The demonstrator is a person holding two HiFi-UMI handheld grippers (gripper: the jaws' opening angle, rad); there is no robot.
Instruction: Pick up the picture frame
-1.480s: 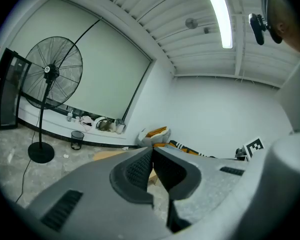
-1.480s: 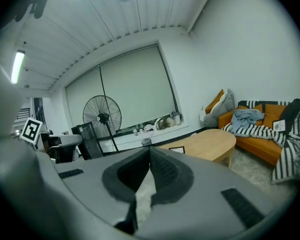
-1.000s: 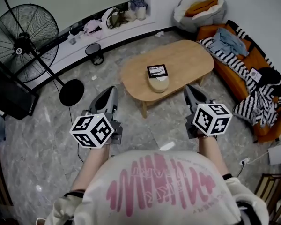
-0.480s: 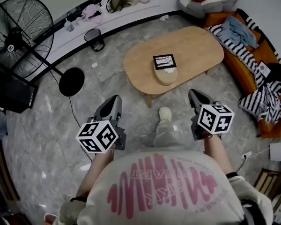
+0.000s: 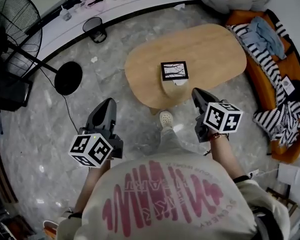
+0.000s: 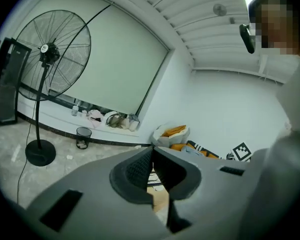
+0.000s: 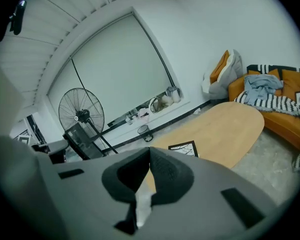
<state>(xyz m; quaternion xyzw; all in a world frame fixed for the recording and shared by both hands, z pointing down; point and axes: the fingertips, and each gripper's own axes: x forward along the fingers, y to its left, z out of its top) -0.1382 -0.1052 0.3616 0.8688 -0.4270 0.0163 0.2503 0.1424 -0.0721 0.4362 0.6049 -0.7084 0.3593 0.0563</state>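
Only the head view shows both tongs together: the left gripper point(image 5: 108, 103) is over the grey stone floor point(image 5: 50, 134), and the right gripper point(image 5: 196, 92) is near the edge of the oval wooden table point(image 5: 215, 49). Each gripper view shows its own jaws closed tip to tip with nothing between them — both are empty. The picture frame point(image 5: 174, 70), square with a dark border, lies on a pale rounded object point(image 5: 171, 88) on the table, apart from both grippers. The right gripper view shows it too, just above the jaw tips. The left gripper view shows the round wire fan point(image 6: 52, 54) and a dark mesh wastebasket point(image 6: 83, 137) beside the wall — its contents are too small to tell. An orange sofa point(image 5: 259, 90) with striped cloth point(image 5: 260, 59) stands beside the table.
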